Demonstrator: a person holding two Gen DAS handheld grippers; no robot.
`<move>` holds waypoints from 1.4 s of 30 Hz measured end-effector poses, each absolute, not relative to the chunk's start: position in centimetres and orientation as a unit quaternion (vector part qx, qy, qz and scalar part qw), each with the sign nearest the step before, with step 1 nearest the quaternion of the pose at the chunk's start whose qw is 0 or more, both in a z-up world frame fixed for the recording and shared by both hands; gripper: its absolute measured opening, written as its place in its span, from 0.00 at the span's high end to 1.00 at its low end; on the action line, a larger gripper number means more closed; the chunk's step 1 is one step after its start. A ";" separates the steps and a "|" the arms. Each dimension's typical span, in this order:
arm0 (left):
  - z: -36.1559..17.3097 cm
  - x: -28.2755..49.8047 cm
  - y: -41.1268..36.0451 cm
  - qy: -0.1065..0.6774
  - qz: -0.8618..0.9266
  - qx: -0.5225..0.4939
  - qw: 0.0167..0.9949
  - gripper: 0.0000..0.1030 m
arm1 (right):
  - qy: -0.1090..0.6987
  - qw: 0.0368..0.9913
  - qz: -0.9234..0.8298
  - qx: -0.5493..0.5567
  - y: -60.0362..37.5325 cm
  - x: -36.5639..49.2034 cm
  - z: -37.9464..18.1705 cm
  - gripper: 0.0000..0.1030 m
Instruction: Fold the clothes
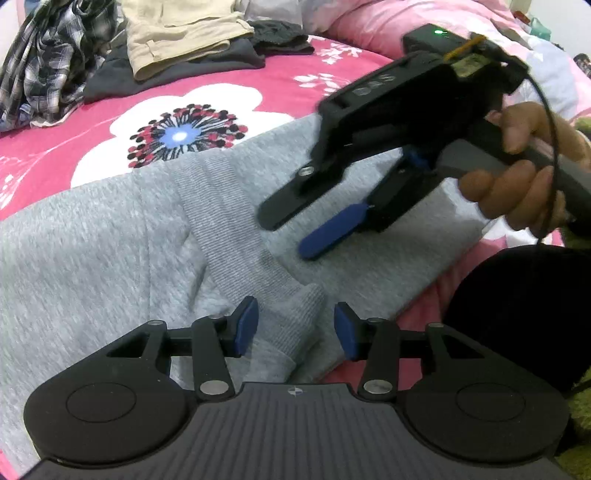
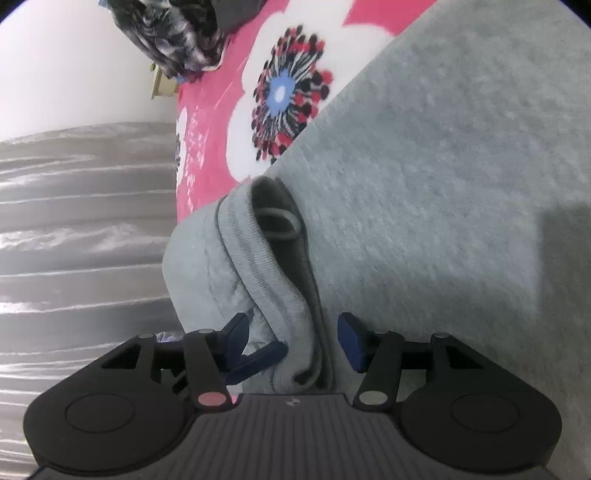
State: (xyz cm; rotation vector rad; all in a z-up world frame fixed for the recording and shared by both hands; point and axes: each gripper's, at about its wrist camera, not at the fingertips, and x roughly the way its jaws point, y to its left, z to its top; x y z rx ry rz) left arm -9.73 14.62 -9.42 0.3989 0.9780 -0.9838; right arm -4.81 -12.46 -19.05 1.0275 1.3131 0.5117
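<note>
A grey sweatshirt (image 1: 92, 251) lies spread on the pink flowered bedspread (image 1: 258, 85). Its ribbed band (image 1: 221, 221) runs down toward my left gripper (image 1: 295, 328), which is open with a ribbed end of the fabric between its blue pads. A hand (image 1: 517, 184) holds my right gripper (image 1: 284, 236) just above the sweatshirt, fingers apart and holding nothing. In the right wrist view, my right gripper (image 2: 293, 336) is open, and a folded ribbed band (image 2: 258, 258) with a cord loop runs between its fingers over the grey sweatshirt (image 2: 443, 184).
At the far left of the bed is a heap of clothes: a plaid shirt (image 1: 48, 62), a beige garment (image 1: 177, 33) and dark pieces (image 1: 166, 70). Pink bedding (image 1: 388, 22) is bunched at the back right. The bed edge and grey floor (image 2: 74, 221) show left in the right wrist view.
</note>
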 end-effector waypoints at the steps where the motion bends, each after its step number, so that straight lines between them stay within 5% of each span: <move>1: -9.5 -9.9 14.6 0.447 -0.450 0.181 0.752 0.56 | 0.576 0.646 0.228 0.446 -12.1 -4.6 -19.1 0.45; 18: -11.5 -10.4 15.8 0.458 -0.458 0.105 0.755 0.55 | 0.511 0.700 0.281 0.413 -9.3 -4.8 -19.3 0.40; 25: -11.6 -10.2 16.1 0.462 -0.457 0.088 0.755 0.55 | 0.523 0.696 0.288 0.400 -9.0 -4.2 -19.9 0.58; 32: -11.5 -10.1 16.3 0.463 -0.454 0.084 0.756 0.55 | 0.509 0.722 0.285 0.371 -7.7 -4.8 -19.1 0.42; 36: -10.8 -10.4 16.4 0.461 -0.451 0.086 0.760 0.55 | 0.504 0.723 0.290 0.372 -7.9 -4.9 -18.8 0.76; 42: -9.2 -11.1 15.0 0.461 -0.453 0.074 0.759 0.54 | 0.504 0.728 0.287 0.367 -9.3 -5.7 -17.0 0.79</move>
